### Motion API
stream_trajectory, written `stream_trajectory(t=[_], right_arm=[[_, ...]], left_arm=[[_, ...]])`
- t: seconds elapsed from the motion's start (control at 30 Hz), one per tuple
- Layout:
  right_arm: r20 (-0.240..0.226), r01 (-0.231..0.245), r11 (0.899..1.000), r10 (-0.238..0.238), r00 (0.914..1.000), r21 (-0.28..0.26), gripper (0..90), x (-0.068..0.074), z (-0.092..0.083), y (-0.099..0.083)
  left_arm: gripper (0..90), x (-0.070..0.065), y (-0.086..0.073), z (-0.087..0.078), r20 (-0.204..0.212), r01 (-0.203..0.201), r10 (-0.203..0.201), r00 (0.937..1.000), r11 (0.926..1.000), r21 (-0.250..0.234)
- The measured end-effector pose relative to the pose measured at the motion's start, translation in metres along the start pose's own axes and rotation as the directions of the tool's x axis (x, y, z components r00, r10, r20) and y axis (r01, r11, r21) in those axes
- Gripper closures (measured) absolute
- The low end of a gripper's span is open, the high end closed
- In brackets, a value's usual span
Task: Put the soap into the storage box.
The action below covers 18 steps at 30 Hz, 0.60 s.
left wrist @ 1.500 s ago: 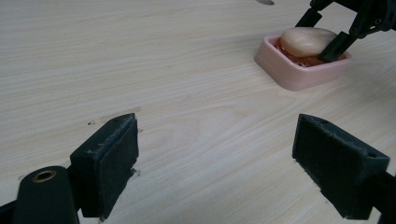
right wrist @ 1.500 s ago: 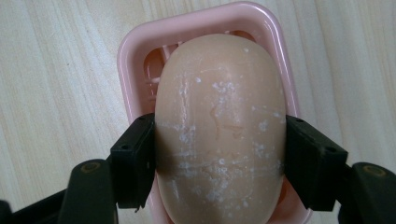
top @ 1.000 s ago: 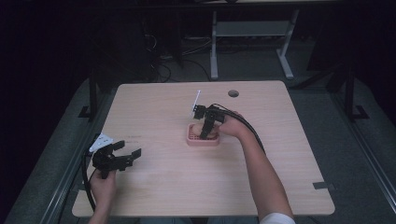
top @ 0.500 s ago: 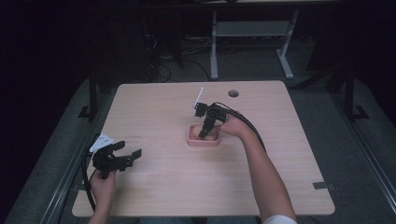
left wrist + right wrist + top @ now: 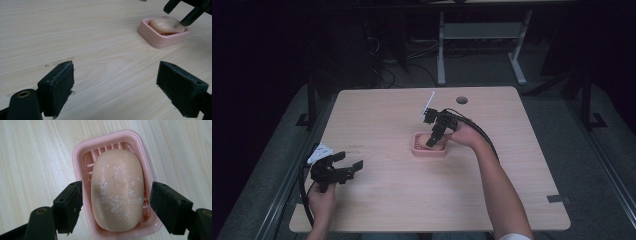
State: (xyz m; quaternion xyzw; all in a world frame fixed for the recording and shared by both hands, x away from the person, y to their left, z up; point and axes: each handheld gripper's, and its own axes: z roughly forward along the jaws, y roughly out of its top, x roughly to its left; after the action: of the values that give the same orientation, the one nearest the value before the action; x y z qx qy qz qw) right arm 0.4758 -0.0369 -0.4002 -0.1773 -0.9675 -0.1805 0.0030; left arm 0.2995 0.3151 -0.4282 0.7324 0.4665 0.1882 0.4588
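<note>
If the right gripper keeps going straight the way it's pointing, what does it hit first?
Most likely the soap bar lying in the pink dish: the right gripper points down at it, jaws open on either side.

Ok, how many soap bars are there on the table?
1. The soap lies in the pink dish mid-table, between the open jaws of the right gripper. Nothing else could hide another.

My high view looks forward and down from well above the near edge, taking in the whole tabletop (image 5: 377, 125). My left tool view sits low, facing across the wood toward the pink soap dish (image 5: 162, 37) farther off. My right tool view looks almost straight down on that same dish (image 5: 82, 152) from close by.
</note>
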Motion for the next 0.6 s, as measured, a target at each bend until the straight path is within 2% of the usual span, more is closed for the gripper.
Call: stream_trajectory(t=[0.3, 0.43, 0.6], right_arm=[[0.005, -0.015, 1.0, 0.015, 0.9999, -0.013, 25.6, 0.001, -0.007, -0.011], [0.023, -0.02, 0.999, 0.021, 0.9995, -0.041, 25.6, 0.002, -0.015, -0.016], [0.031, -0.029, 0.998, 0.03, 0.9991, -0.05, 25.6, 0.002, -0.021, -0.022]], left_arm=[[14.2, -0.001, 0.0, 0.001, 0.005, -0.008, 0.008, 1.0, 1.0, 0.002], [14.2, -0.001, 0.0, 0.001, 0.006, -0.005, 0.005, 1.0, 1.0, -0.005], [14.2, -0.001, 0.0, 0.001, 0.007, -0.007, 0.007, 1.0, 1.0, -0.003]])
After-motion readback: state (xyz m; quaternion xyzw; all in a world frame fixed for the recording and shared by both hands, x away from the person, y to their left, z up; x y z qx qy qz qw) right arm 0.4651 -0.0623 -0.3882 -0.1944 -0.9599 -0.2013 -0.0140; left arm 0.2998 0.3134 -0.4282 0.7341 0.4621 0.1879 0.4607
